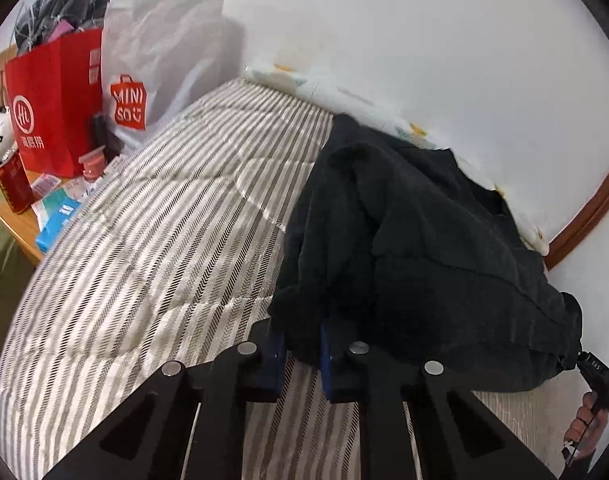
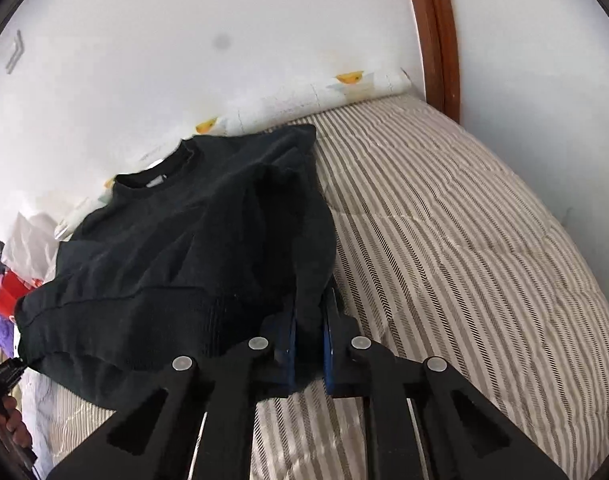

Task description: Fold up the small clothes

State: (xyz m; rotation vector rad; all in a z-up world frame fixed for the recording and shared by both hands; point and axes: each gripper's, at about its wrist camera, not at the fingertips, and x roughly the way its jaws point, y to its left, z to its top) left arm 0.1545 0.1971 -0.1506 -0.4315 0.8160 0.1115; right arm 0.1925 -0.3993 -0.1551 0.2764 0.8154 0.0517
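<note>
A black sweater [image 1: 416, 248] hangs stretched between my two grippers, lifted over the striped bed cover [image 1: 152, 240]. My left gripper [image 1: 302, 344] is shut on its left hem corner. My right gripper [image 2: 309, 332] is shut on the right hem corner of the sweater [image 2: 176, 248]. The collar faces the wall, and the sleeves lie bunched on top. The right gripper also shows at the right edge of the left wrist view [image 1: 596, 372]. The bed cover also shows in the right wrist view [image 2: 464, 240].
A wooden side table [image 1: 20, 232] at the left holds a red paper bag [image 1: 52, 112], a white Miniso bag [image 1: 144, 80], a red can [image 1: 12, 188] and small boxes. The white wall [image 1: 384, 40] runs along the bed's far side. A wooden frame [image 2: 436, 32] stands at the right.
</note>
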